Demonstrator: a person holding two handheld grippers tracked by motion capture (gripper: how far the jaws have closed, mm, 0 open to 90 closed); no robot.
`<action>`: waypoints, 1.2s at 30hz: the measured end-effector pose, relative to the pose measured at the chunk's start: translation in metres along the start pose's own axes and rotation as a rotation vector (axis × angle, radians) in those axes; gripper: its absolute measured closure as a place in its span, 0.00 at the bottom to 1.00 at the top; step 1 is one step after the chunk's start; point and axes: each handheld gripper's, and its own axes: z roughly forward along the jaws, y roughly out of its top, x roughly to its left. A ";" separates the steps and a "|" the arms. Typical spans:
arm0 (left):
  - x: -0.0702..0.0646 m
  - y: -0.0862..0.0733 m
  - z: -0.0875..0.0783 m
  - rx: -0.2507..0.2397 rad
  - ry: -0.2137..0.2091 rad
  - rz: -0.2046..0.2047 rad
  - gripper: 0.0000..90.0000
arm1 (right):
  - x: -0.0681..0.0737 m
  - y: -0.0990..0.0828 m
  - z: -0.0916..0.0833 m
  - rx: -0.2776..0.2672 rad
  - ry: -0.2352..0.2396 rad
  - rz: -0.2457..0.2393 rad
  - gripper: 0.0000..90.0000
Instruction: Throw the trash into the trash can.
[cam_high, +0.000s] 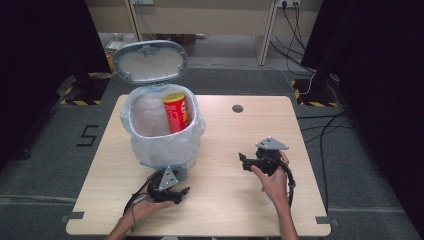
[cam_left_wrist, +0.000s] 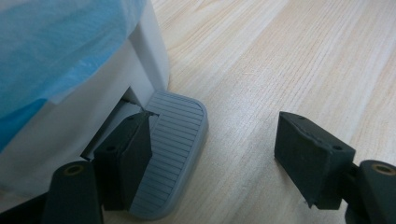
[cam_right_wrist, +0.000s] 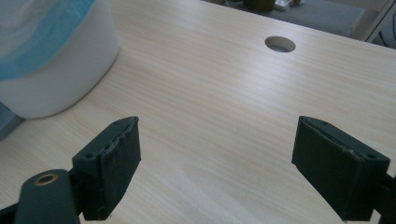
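Note:
A white pedal bin (cam_high: 162, 145) lined with a pale plastic bag stands on the left half of the wooden table (cam_high: 225, 210), its grey lid (cam_high: 150, 61) tipped up. A red and yellow can (cam_high: 176, 112) stands inside it. My left gripper (cam_high: 181, 194) is low at the bin's front; in the left gripper view it (cam_left_wrist: 215, 126) is open, one jaw resting on the ribbed grey pedal (cam_left_wrist: 180, 135), the other over bare wood. My right gripper (cam_high: 245, 161) hovers right of the bin, open, nothing between its jaws (cam_right_wrist: 217, 135).
A round cable hole (cam_high: 237, 108) lies in the table's far middle, also ahead of the right gripper (cam_right_wrist: 280, 44). The bin's white wall (cam_right_wrist: 60, 70) is to the left in the right gripper view. Cables and dark curtains surround the table on the floor.

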 end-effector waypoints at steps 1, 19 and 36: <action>0.000 0.000 0.000 0.000 0.000 0.000 0.30 | 0.001 -0.003 0.000 0.004 -0.002 -0.003 0.18; 0.000 0.000 0.000 -0.002 0.000 -0.003 0.30 | 0.010 -0.053 0.005 0.069 0.017 0.020 0.17; 0.000 0.000 0.000 0.005 0.002 0.003 0.30 | 0.014 -0.066 0.007 0.123 0.004 0.022 0.17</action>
